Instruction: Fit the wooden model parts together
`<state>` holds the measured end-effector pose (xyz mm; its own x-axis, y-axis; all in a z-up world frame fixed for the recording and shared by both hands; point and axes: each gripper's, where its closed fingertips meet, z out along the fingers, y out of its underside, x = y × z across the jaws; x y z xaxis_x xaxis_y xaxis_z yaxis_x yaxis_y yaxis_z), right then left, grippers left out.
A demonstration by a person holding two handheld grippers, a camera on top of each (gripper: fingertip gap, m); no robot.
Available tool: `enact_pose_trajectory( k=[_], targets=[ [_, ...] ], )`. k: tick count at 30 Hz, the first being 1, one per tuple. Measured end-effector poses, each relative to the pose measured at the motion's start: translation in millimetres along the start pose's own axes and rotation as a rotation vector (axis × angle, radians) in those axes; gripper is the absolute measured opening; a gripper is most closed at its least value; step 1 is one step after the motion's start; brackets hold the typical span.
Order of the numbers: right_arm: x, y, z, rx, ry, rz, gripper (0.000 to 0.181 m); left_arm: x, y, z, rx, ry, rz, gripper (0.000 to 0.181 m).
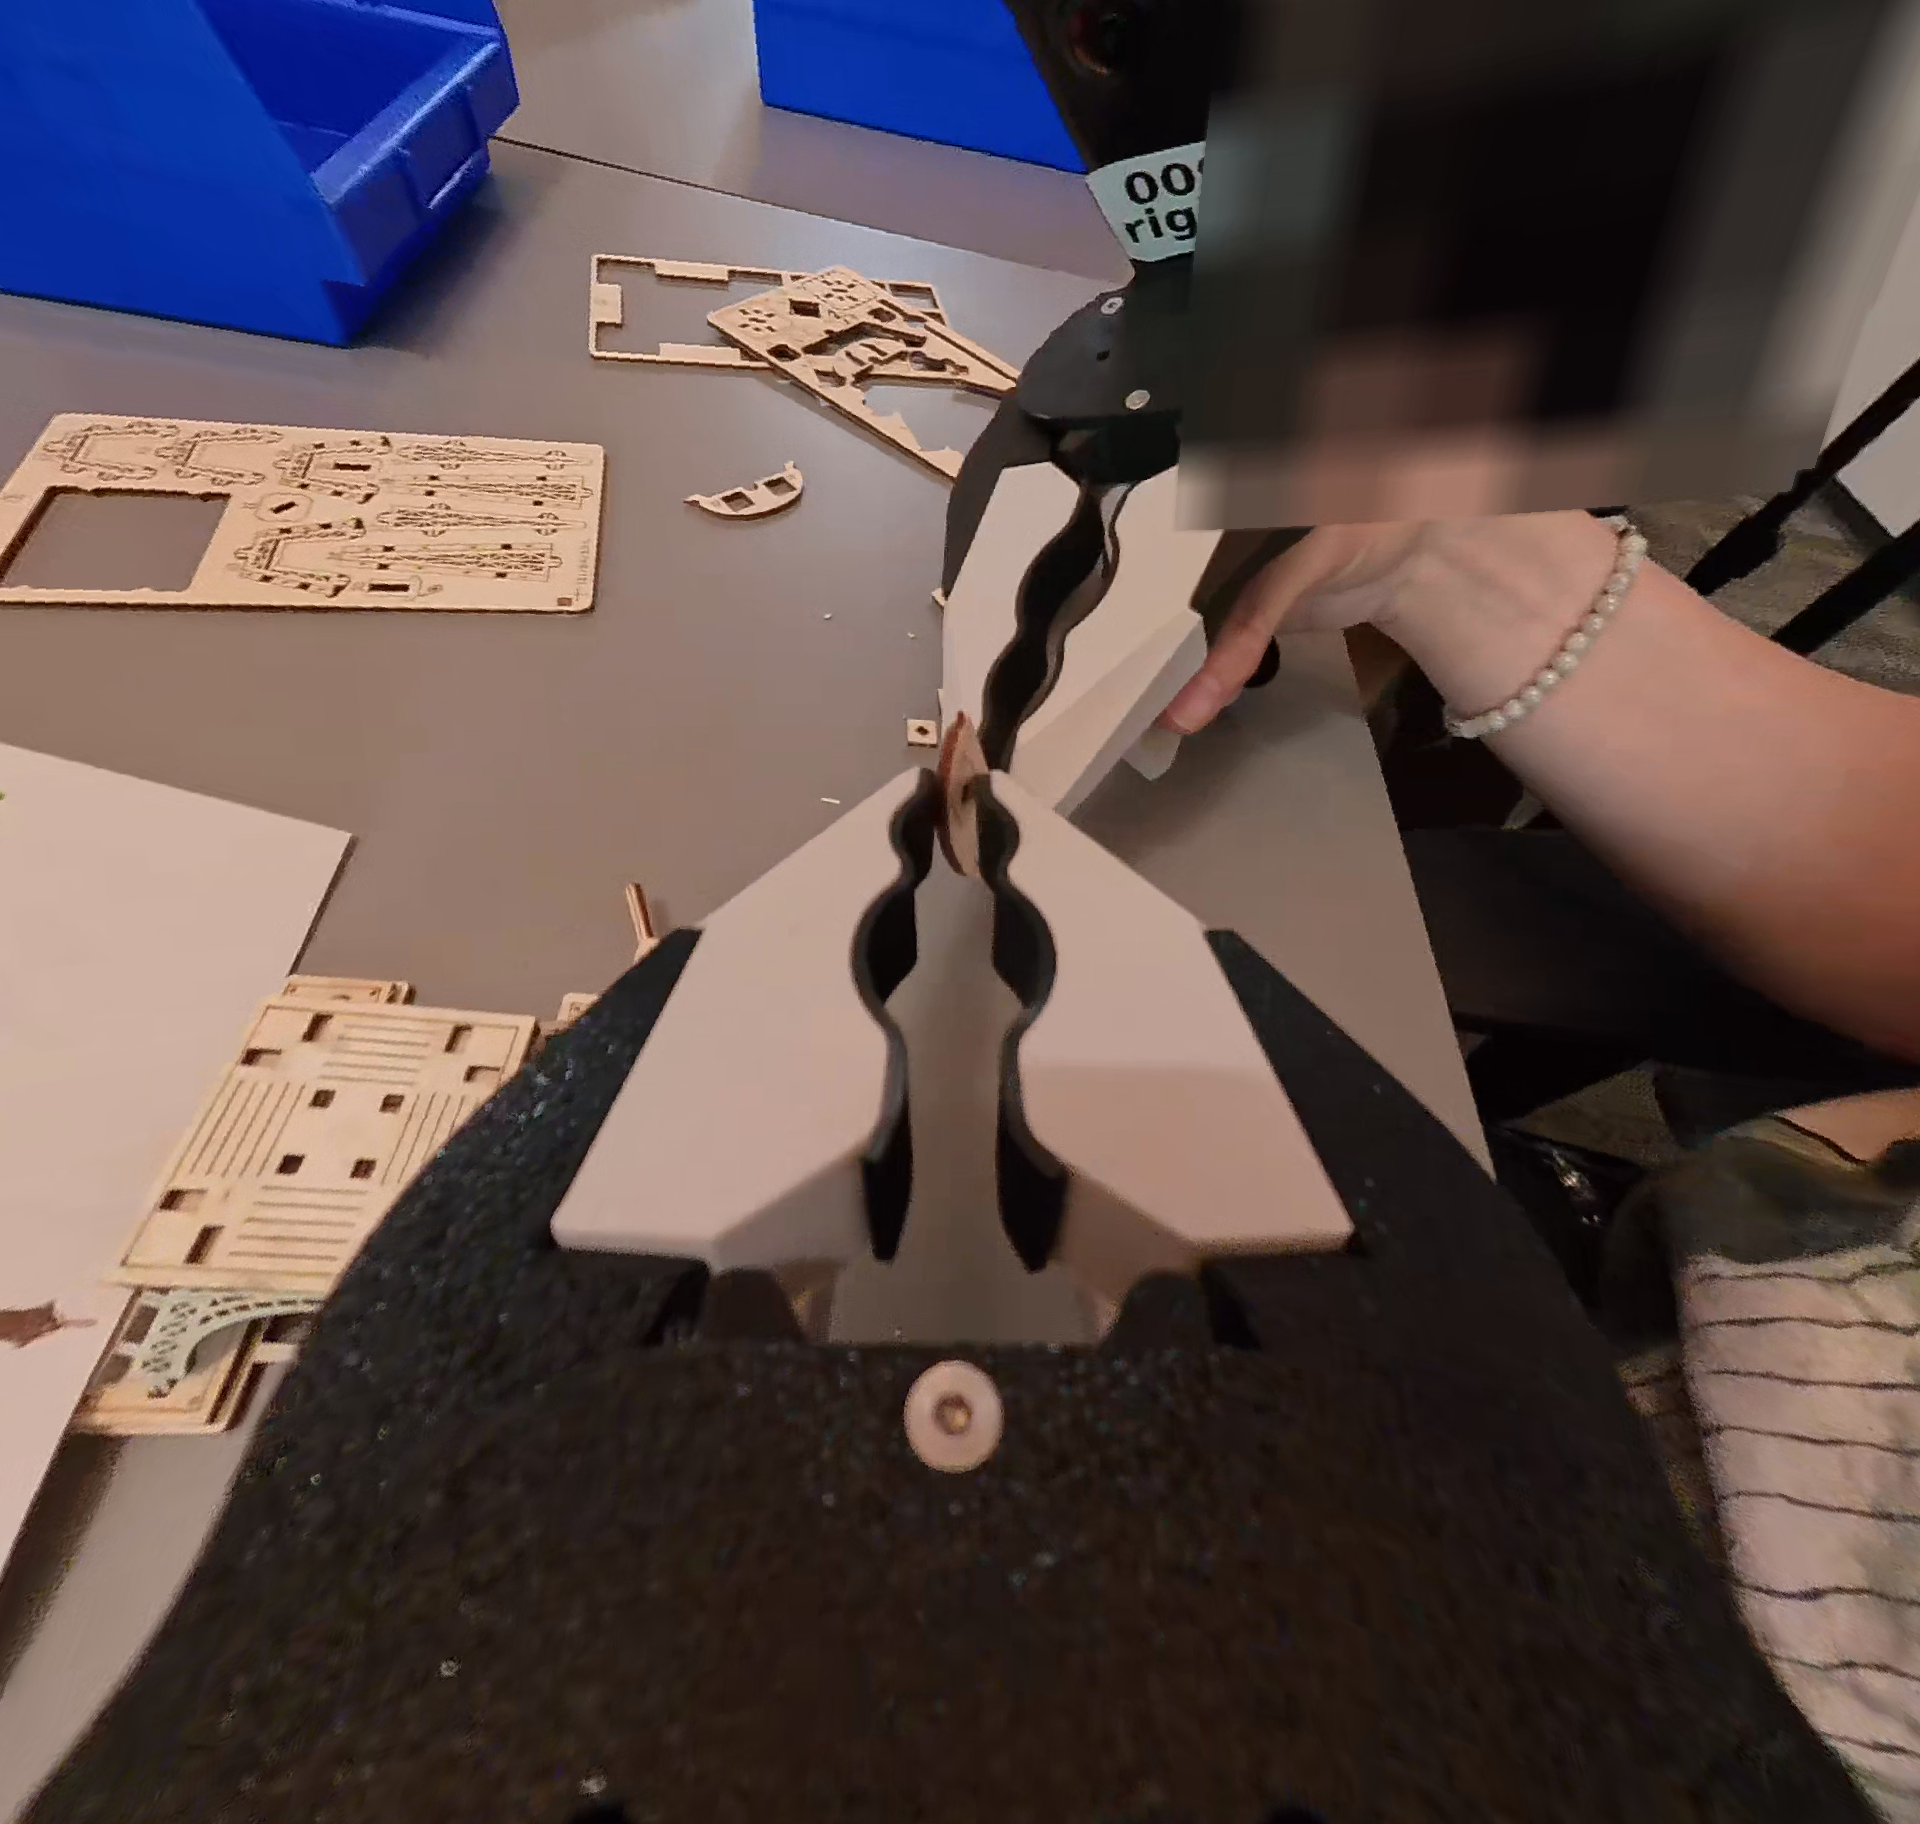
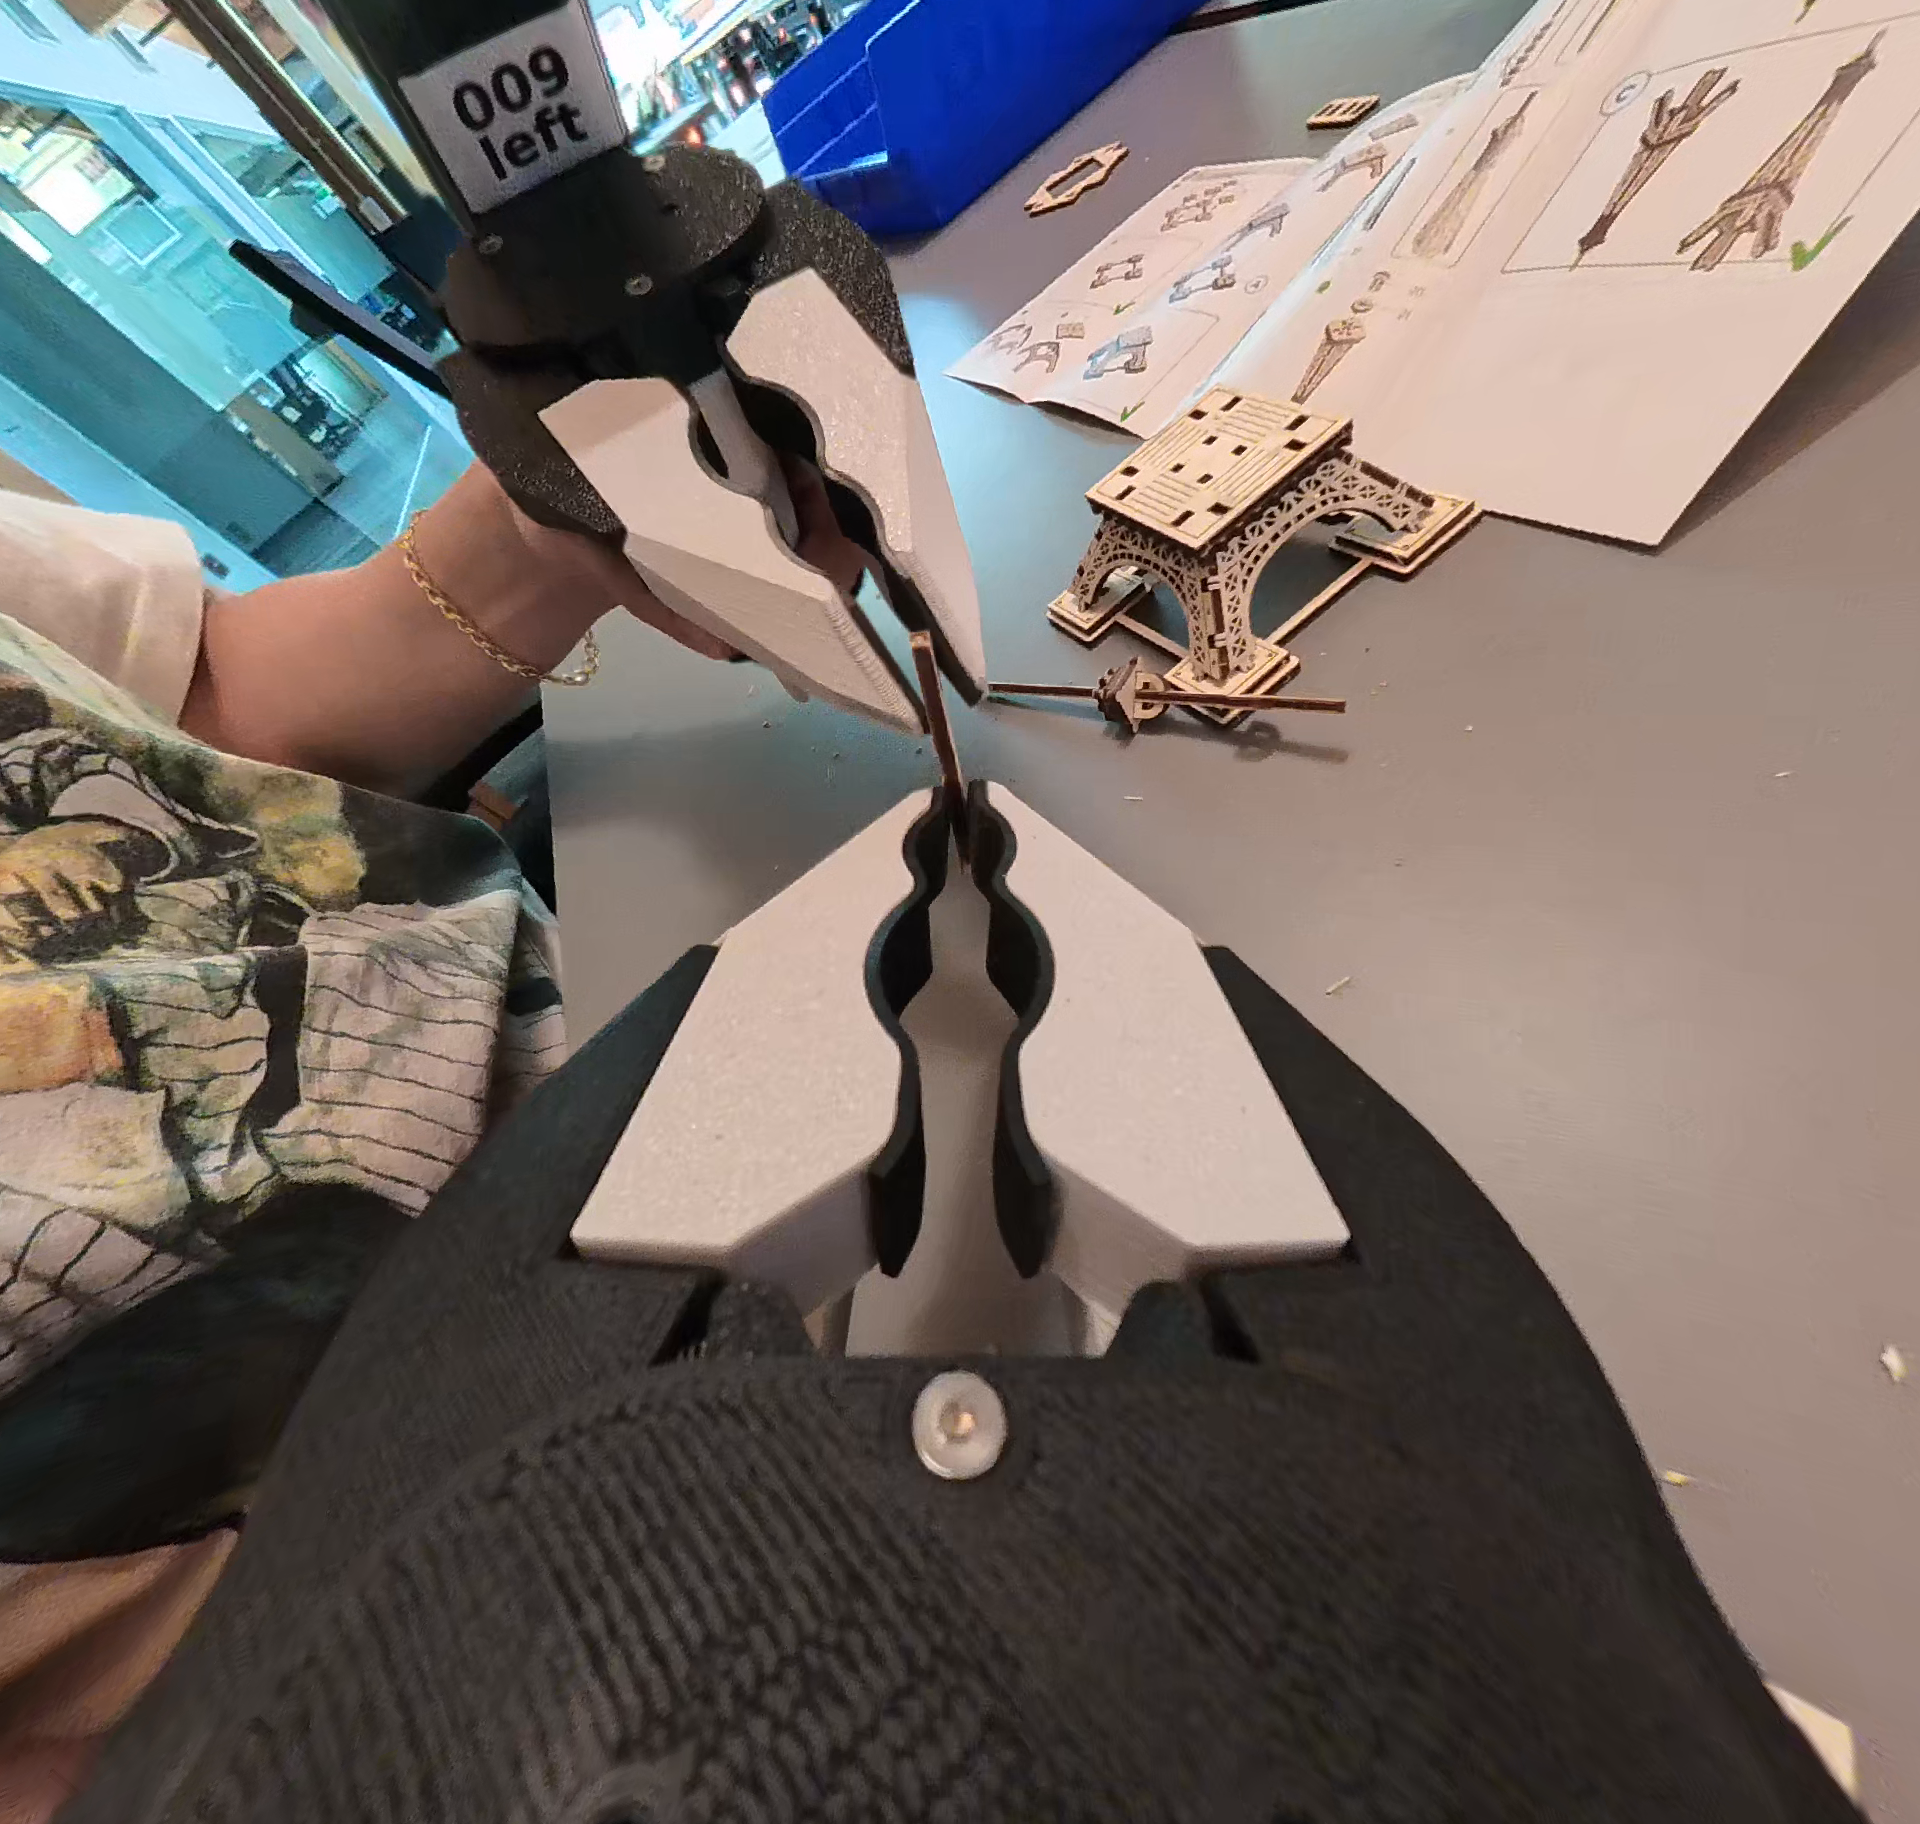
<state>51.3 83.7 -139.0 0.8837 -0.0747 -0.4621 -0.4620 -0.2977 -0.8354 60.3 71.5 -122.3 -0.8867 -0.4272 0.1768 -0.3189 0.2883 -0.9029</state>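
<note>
Nearest the lens in the left wrist view, our left gripper (image 1: 958, 806) filled the lower centre of the frame, its 2 grey wedge fingers with wavy black pads drawn narrow and pinching a small flat pale wooden model piece (image 1: 961, 798) at the tips. Our right gripper (image 1: 1000, 735) came down from the upper right of that frame, its tips nearly together and meeting the same piece; we could not tell from this view whether it gripped.

From the right wrist view, the right gripper (image 2: 958, 806) sat narrow at centre, nipping a thin dark-edged wooden strip (image 2: 940, 735) seen edge-on, while the left gripper (image 2: 951, 709) reached in from the upper left, its tips on either side of the strip's upper end.

On the grey table (image 2: 1558, 943), right of centre, stood the pale wooden lattice tower base (image 2: 1247, 538), with a thin wooden spire rod (image 2: 1164, 699) lying just in front and a white instruction sheet (image 2: 1558, 247) behind. Blue plastic bins (image 1: 208, 112) and a tan laser-cut plywood sheet (image 1: 312, 512) occupied the left wrist view's upper left.
</note>
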Motion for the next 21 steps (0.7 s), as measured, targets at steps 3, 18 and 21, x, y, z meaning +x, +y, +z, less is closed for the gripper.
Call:
enact_pose_trajectory(
  k=[3, 18, 21],
  targets=[
    [3, 2, 1, -0.025, -0.001, -0.005, 0.001, -2, 3, 1, -0.019, -0.015, -0.002, 0.005],
    [7, 1, 2, -0.031, 0.005, 0.005, 0.000, -10, 1, 3, -0.051, -0.048, -0.021, 0.004],
    [5, 4, 5, -0.055, -0.005, -0.015, 0.000, -7, 1, 4, -0.048, -0.015, -0.033, 0.006]
  ],
)
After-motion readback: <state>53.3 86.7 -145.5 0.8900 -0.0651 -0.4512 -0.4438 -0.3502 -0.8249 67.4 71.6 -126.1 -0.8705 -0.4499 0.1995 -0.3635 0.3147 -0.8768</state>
